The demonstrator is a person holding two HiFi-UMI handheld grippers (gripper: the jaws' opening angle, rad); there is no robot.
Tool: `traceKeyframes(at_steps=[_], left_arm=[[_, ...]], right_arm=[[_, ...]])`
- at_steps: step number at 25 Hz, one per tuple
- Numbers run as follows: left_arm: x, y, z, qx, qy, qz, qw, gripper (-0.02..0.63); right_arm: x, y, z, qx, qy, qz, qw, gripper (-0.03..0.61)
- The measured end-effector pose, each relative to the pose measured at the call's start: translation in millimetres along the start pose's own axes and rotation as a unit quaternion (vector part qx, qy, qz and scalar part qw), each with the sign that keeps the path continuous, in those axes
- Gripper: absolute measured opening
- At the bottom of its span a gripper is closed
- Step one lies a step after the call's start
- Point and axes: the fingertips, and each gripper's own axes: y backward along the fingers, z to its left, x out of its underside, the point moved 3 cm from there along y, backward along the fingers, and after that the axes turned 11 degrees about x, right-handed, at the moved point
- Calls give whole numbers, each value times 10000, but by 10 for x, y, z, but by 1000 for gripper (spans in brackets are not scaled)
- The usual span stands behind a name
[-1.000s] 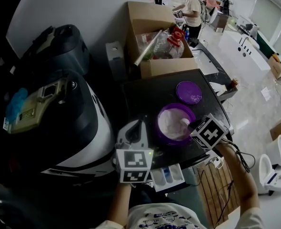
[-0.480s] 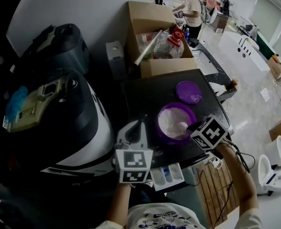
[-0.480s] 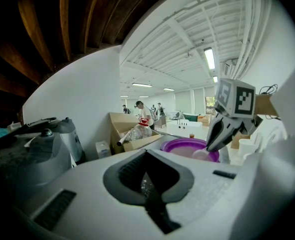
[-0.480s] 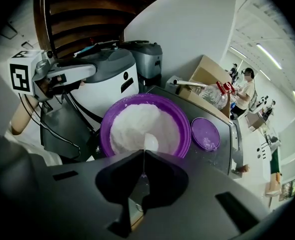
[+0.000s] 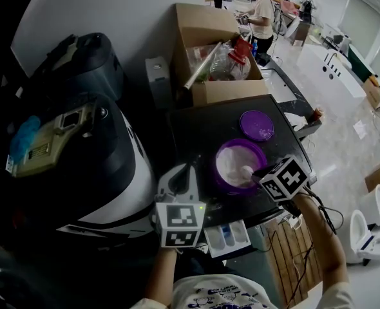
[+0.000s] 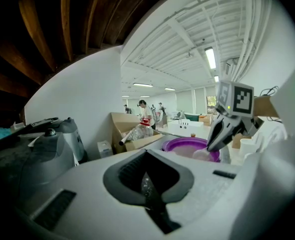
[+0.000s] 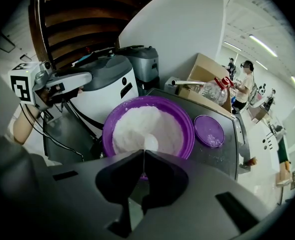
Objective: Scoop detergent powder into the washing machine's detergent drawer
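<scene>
Right hand-held gripper (image 7: 143, 153) clenched on the thin handle of a small white spoon (image 7: 150, 143); the spoon's bowl is dipped into the detergent powder (image 7: 137, 121), near the middle of the heap. Powder sits in a purple bowl (image 7: 189, 130) on the dark counter (image 5: 199, 131), bowl's purple lid (image 7: 209, 130) laid off just beside it, presumably so the spoon has free access. Handle is pinched at its far end, which looks meant to keep the jaws clear of the powder. Detergent drawer (image 5: 227, 235) is pulled out of the washing machine (image 5: 122, 172), below the counter's near edge and close to the person's body, compartments open to the top; a short carry from bowl to drawer, I'd judge. No powder on its way yet; this reads as the scooping step. Left hand-held gripper (image 6: 146, 154) hangs off to the side near the machine, jaws drawn together, nothing I can name in them; a faint glint at the seam is too unclear to call. It points toward the bowl, apparently just waiting. Cardboard box (image 5: 203, 24) of clutter behind the counter, not involved.
</scene>
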Motion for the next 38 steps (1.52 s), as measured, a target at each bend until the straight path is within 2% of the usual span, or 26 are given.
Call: traceKeyframes(at_steps=[5, 8, 11, 17, 21, 24, 27, 33, 35, 38], left_arm=[[10, 17, 16, -28, 9, -1, 10000, 2], [8, 18, 27, -45, 22, -15, 10000, 2], [-10, 20, 33, -56, 15, -37, 10000, 2], [-59, 24, 21, -80, 10, -92, 9999, 2], [-73, 19, 4, -86, 4, -116, 9999, 2], [-89, 27, -5, -98, -2, -139, 9999, 2], [-112, 24, -32, -107, -9, -162, 9998, 2], [-135, 35, -101, -116, -21, -193, 9997, 2], [-141, 48, -124, -118, -31, -196, 9997, 2], [-141, 73, -149, -138, -44, -197, 9997, 2]], right_arm=[[13, -11, -38, -281, -677, -150, 9972, 20], [-3, -5, -17, -615, -1177, -283, 9907, 20], [-13, -4, -47, -729, -1632, -441, 9829, 20], [-43, 33, -30, -1193, -2595, -816, 9549, 20], [-68, 65, -51, -1386, -3237, -1130, 9291, 20], [-102, 103, -50, -1576, -3745, -1385, 9032, 20], [-144, 142, -33, -1893, -4276, -1624, 8688, 20], [-156, 237, 1, -2702, -5297, -1969, 7795, 20], [-148, 261, 29, -3022, -5534, -2072, 7480, 20], [-125, 301, 76, -3386, -5801, -2208, 7072, 20]])
